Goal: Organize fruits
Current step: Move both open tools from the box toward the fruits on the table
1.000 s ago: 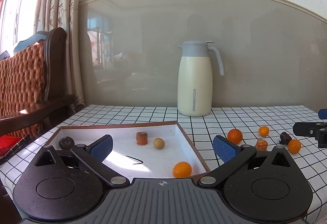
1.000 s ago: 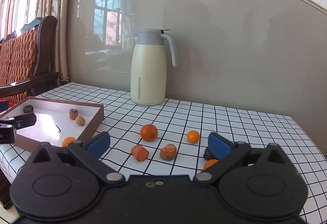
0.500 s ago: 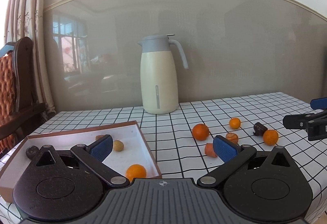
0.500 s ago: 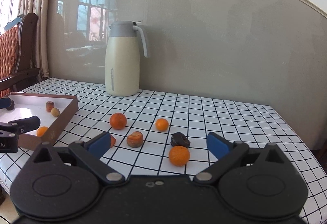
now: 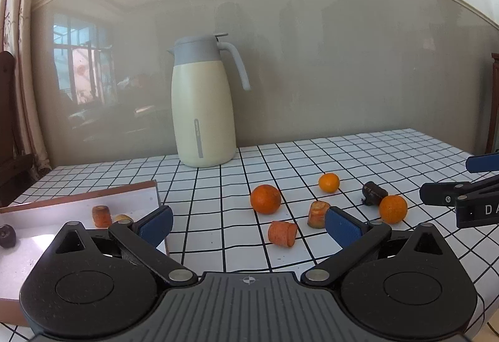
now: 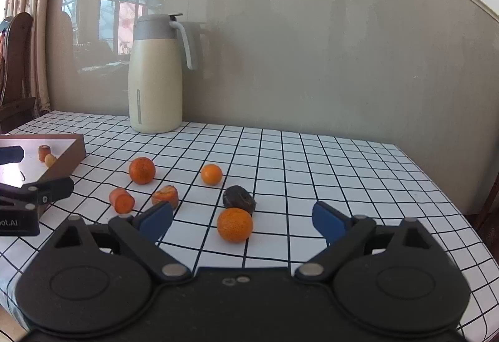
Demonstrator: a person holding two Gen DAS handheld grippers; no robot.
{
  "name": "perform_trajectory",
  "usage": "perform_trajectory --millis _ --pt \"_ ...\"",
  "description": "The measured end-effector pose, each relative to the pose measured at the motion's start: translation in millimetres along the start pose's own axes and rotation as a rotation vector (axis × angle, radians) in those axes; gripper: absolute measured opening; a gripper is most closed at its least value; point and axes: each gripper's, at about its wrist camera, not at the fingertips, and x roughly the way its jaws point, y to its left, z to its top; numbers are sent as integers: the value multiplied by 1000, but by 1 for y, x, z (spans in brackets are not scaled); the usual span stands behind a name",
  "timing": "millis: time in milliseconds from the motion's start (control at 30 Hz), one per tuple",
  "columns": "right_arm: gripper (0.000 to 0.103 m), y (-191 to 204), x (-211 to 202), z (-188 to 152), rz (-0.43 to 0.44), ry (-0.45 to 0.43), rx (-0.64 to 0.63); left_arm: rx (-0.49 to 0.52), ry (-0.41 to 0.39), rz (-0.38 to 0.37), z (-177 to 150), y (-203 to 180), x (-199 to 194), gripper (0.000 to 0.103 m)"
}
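Note:
Loose fruits lie on the checked tablecloth: a large orange [image 5: 265,199] [image 6: 142,170], a small orange [image 5: 328,182] [image 6: 211,174], a near orange [image 5: 393,208] [image 6: 234,224], a dark fruit [image 5: 374,192] [image 6: 238,199] and two orange-brown chunks [image 5: 282,233] [image 5: 317,213]. The brown-rimmed white tray [image 5: 137,187] [image 6: 70,154] at the left holds a chunk [image 5: 102,215], a pale fruit and a dark fruit [image 5: 7,235]. My left gripper [image 5: 248,225] is open and empty beside the tray's right edge. My right gripper [image 6: 241,222] is open, the near orange between its fingers.
A cream thermos jug [image 5: 202,105] [image 6: 156,73] stands at the back against the grey wall. A wooden chair [image 6: 14,67] and curtains are at the left. The table's right edge [image 6: 452,186] drops off near the right gripper.
My left gripper has swung right, from over the tray to face the loose fruits. My right gripper has moved right and closer, so the near orange now sits between its fingers.

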Motion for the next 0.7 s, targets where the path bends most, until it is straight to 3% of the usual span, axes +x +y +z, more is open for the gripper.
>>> perform_trajectory --millis 267,367,467,600,700 --pt "84 0 22 -8 11 39 1 2 53 -19 1 -9 30 103" --pt "74 0 30 -8 18 61 -2 0 72 -27 1 -10 41 103" --pt "74 -1 33 -7 14 44 6 -4 93 -30 0 -11 51 103" --pt "72 -2 46 -10 22 70 11 -2 129 -41 -1 -16 64 87" --pt "70 -2 53 -11 33 85 11 10 137 -43 -4 -21 70 87"
